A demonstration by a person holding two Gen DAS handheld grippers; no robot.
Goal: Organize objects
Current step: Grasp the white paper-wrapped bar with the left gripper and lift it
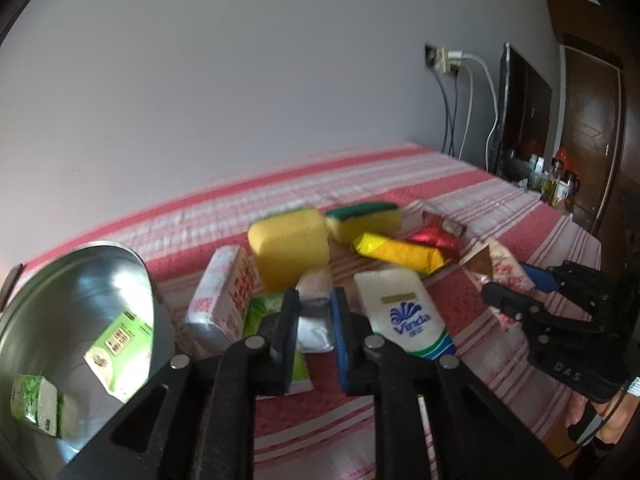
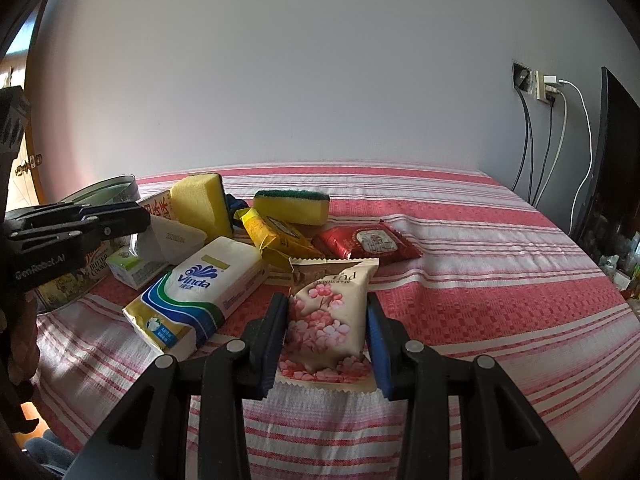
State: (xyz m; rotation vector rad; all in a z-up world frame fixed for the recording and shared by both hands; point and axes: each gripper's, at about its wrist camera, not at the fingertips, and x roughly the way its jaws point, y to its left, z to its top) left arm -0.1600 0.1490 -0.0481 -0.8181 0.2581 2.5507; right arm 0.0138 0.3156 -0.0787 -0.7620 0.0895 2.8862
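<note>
At the bottom centre of the right wrist view, the right tool (image 2: 326, 344) is clenched on a floral snack packet (image 2: 330, 320) lying on the striped bed (image 2: 480, 300). In the left wrist view, the left tool (image 1: 314, 332) grips a silver packet (image 1: 316, 328) low in the frame. Beyond lie a Vinda tissue pack (image 2: 196, 300) and yellow sponges (image 2: 200, 204), with a metal tin (image 1: 68, 308) at lower left.

A flowered snack packet (image 2: 326, 326) stands tilted at the striped bed's near edge; a white tissue pack (image 2: 200, 292) lies flat beside it; two yellow sponges (image 2: 200, 204), a yellow wrapper (image 2: 280, 236) and a red packet (image 2: 368, 242) cluster behind; a small silver packet (image 1: 316, 326) lies near the metal tin (image 1: 60, 308).
</note>
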